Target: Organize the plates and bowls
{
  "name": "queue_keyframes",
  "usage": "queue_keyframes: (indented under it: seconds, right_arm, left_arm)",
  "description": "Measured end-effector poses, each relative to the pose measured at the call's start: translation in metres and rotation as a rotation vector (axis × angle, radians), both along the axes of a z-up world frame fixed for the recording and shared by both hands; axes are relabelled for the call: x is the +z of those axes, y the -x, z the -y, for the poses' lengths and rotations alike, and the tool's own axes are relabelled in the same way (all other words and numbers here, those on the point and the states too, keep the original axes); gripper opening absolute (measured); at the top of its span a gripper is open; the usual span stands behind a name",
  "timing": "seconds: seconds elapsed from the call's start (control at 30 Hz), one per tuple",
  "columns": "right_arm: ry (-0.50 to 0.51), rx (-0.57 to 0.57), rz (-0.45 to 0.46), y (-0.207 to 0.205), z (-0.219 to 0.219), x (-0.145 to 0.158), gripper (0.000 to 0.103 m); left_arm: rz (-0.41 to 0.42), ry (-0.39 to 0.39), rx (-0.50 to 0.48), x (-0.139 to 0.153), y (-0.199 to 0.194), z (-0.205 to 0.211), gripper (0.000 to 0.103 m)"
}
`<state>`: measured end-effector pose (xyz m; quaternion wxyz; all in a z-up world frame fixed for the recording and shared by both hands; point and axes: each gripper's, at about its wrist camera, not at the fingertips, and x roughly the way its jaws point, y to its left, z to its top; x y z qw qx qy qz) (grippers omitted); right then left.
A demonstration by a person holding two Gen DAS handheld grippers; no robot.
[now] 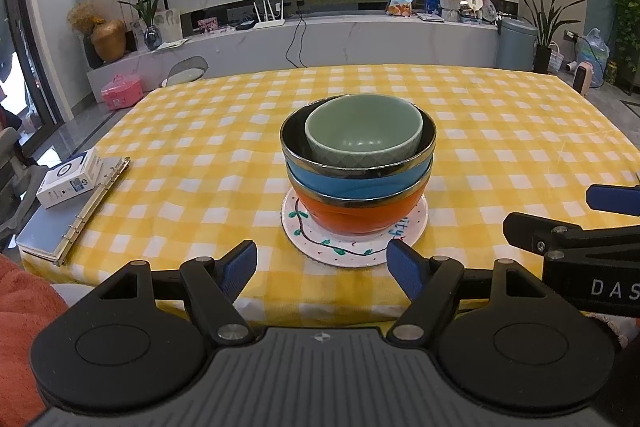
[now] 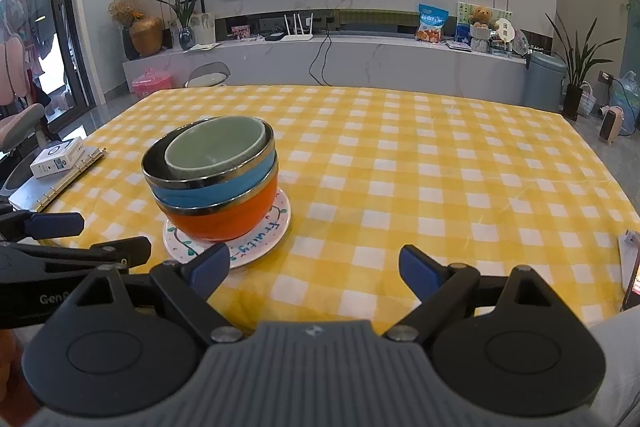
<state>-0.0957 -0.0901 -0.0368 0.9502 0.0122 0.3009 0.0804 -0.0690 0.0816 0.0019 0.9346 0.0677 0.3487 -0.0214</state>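
Stack of three nested bowls on a decorated plate, centred on the desk under a yellow checked cloth. From bottom to top: orange bowl, blue bowl with a metal rim, green bowl seated inside, leaning toward the far rim.

Left hand-held gripper: jaws spread wide, nothing between them; plate edge just beyond the fingertips, stack straight ahead and slightly right of the midline. Right hand-held gripper: jaws likewise spread and empty; stack ahead and to the left, plate rim just beside the left fingertip, bare cloth directly in front.

Judged stage: stacking apparently complete, both tools clear of the crockery; remaining step, if any, probably a final shift or straightening of the stack.

For a clean finish: approach low and level; grip the plate rim, not a bowl wall, since the glossy curved sides look likely to slip; steady the opposite side with the other tool; slide rather than lift, as the tilted green bowl could rattle or tip out; watch for the cloth bunching under the plate.

Binder and small white box far left, well apart from the stack.
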Motion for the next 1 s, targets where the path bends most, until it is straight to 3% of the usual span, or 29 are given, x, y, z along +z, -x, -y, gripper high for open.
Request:
queue_keyframes:
  seconds: [1.0]
  right_arm:
    - [0.004,0.003,0.006,0.001,-0.0023,0.0005,0.091]
  left_arm:
    - [-0.004,0.006,-0.009,-0.0003,0.0004,0.0006,0.087]
